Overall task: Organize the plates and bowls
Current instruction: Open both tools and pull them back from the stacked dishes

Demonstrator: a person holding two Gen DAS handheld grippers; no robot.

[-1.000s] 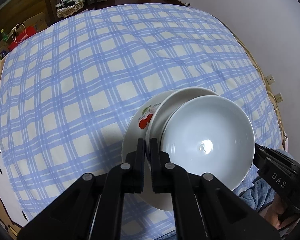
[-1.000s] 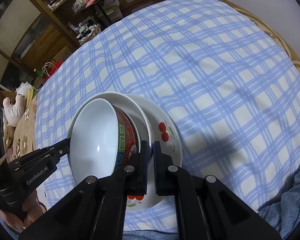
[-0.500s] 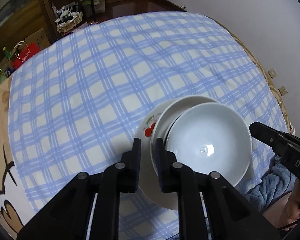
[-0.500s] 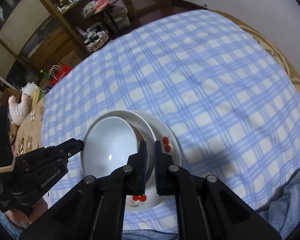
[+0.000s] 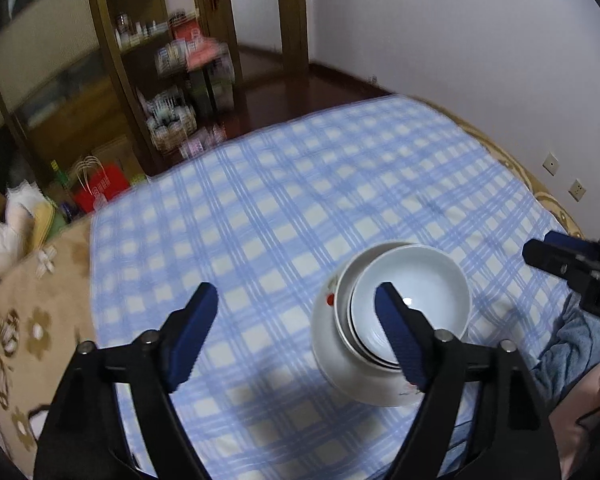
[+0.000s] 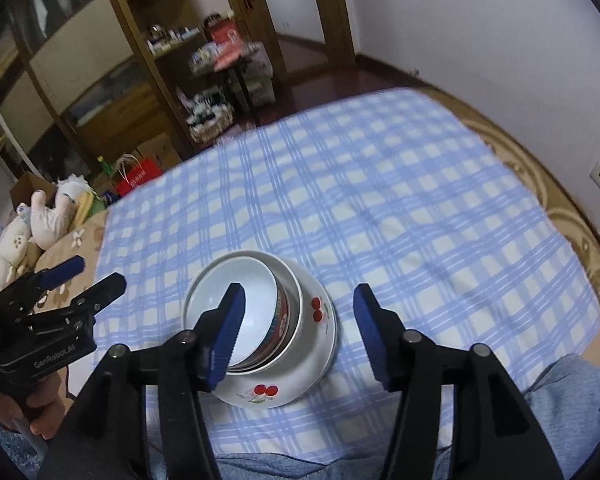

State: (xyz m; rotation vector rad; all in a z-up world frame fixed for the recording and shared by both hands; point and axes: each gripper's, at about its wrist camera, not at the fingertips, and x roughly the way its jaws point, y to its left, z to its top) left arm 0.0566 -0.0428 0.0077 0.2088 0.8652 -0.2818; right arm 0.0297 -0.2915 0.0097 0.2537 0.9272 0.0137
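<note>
A stack of dishes stands on the blue checked cloth near the front edge. A white bowl with a red patterned outside [image 6: 256, 312] sits nested in a larger white bowl [image 6: 294, 320], on a cherry-print plate [image 6: 320, 344]. The same stack shows in the left wrist view, with the top bowl [image 5: 416, 292] and the plate [image 5: 340, 364]. My left gripper [image 5: 296, 312] is open and empty, raised above and left of the stack; it also shows in the right wrist view [image 6: 82, 276]. My right gripper [image 6: 300, 304] is open and empty above the stack; it also shows in the left wrist view [image 5: 540, 250].
The blue checked cloth [image 6: 400, 208] covers a round table. A wooden cabinet [image 6: 112, 80] and a red bag [image 6: 138, 174] stand behind it. Soft toys [image 6: 40, 216] lie at the left. A blue towel [image 5: 572, 344] lies at the near right edge.
Both grippers have opened wide and pulled up and back from the stack. The stacked bowls and plate now rest free on the cloth.
</note>
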